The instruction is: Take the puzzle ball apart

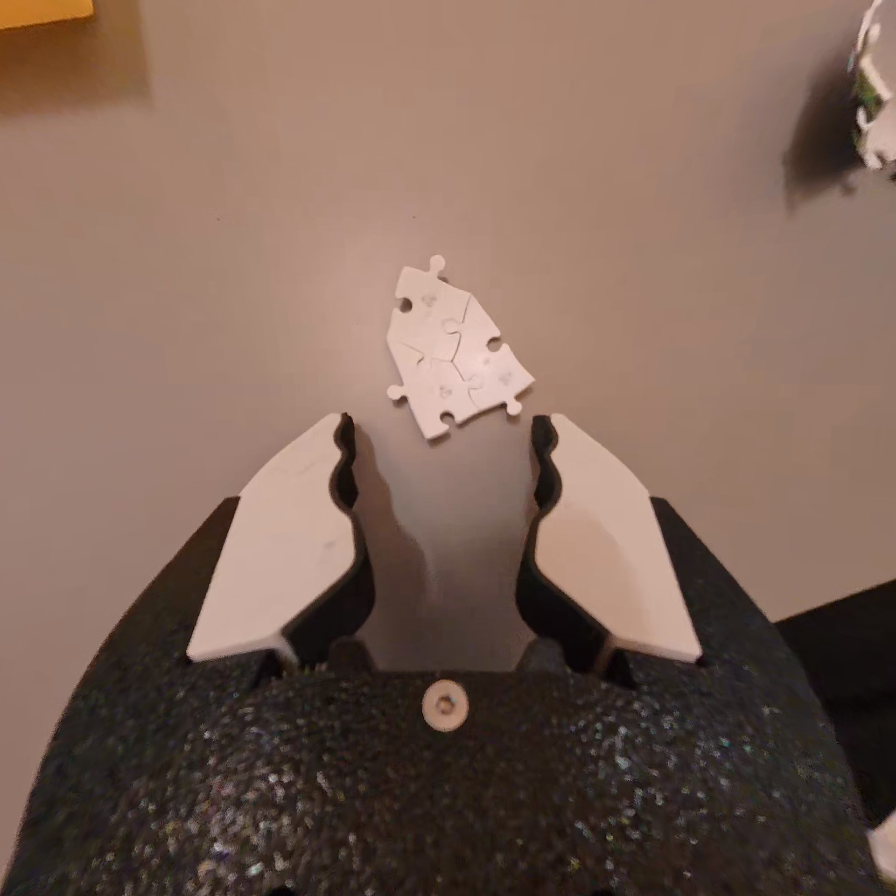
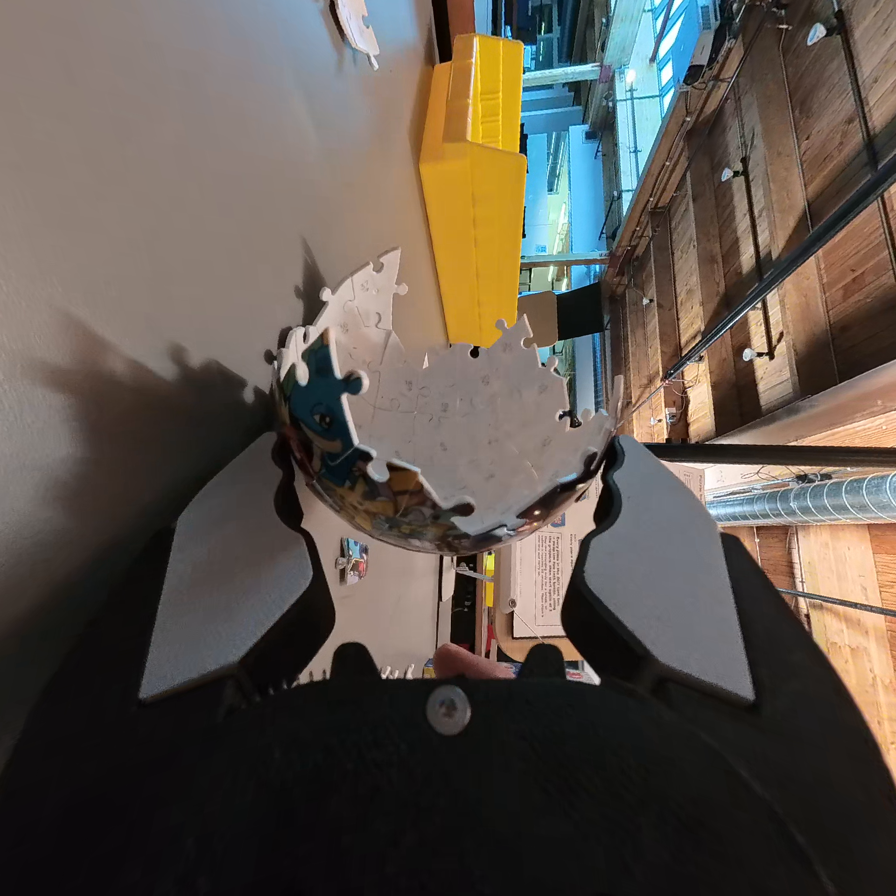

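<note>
In the right wrist view my right gripper [image 2: 443, 451] is shut on the puzzle ball [image 2: 436, 436], a partly opened shell with a white inside and a colourful cartoon outside, held against the grey table [image 2: 145, 169]. The view is rolled sideways. In the left wrist view my left gripper [image 1: 442, 422] is open and empty, just above the table. A white cluster of joined puzzle pieces [image 1: 453, 351] lies face down right in front of its fingertips. The ball shows blurred at the top right edge [image 1: 872, 97].
A yellow plastic case [image 2: 475, 194] stands on the table beyond the ball; its corner shows at the top left [image 1: 43, 14]. More white pieces [image 2: 359, 24] lie farther off, and a coloured piece [image 2: 351, 560] lies nearer. The table's edge and dark floor show at right [image 1: 843, 654].
</note>
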Action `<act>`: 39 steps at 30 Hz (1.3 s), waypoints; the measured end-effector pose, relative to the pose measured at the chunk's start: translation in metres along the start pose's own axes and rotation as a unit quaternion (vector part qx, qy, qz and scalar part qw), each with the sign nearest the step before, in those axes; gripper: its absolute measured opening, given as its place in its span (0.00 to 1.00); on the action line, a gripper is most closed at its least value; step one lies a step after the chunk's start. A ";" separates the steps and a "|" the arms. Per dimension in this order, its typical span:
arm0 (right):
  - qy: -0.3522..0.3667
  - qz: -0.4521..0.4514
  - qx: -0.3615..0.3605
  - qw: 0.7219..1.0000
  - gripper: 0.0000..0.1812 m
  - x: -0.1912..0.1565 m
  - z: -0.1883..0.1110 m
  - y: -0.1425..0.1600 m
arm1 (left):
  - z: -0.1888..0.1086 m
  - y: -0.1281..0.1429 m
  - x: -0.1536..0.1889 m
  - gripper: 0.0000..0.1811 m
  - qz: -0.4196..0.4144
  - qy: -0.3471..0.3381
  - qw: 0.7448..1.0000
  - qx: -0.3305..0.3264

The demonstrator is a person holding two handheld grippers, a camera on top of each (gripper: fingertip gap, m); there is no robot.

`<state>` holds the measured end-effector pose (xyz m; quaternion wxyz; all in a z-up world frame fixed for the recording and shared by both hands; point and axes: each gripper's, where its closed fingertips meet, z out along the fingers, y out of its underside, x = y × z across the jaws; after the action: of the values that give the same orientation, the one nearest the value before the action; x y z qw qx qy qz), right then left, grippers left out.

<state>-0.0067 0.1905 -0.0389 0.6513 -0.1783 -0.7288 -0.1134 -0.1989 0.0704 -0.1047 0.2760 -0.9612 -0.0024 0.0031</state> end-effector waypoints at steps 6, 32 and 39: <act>-0.009 -0.010 -0.004 1.000 0.66 0.000 0.000 0.002 | 0.010 -0.010 0.005 0.39 -0.005 0.002 1.000 0.010; -0.311 -0.078 -0.023 0.947 0.66 0.008 0.031 -0.005 | 0.024 -0.033 0.030 0.36 0.114 0.083 0.990 0.023; -0.346 -0.075 -0.044 0.934 0.66 0.007 0.042 0.007 | 0.027 -0.039 0.042 0.36 0.131 0.089 0.987 0.027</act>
<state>-0.0424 0.2146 -0.0374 0.3402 -0.1800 -0.9144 -0.1252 -0.1572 0.1180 -0.1066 0.2979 -0.9418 0.1486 -0.0460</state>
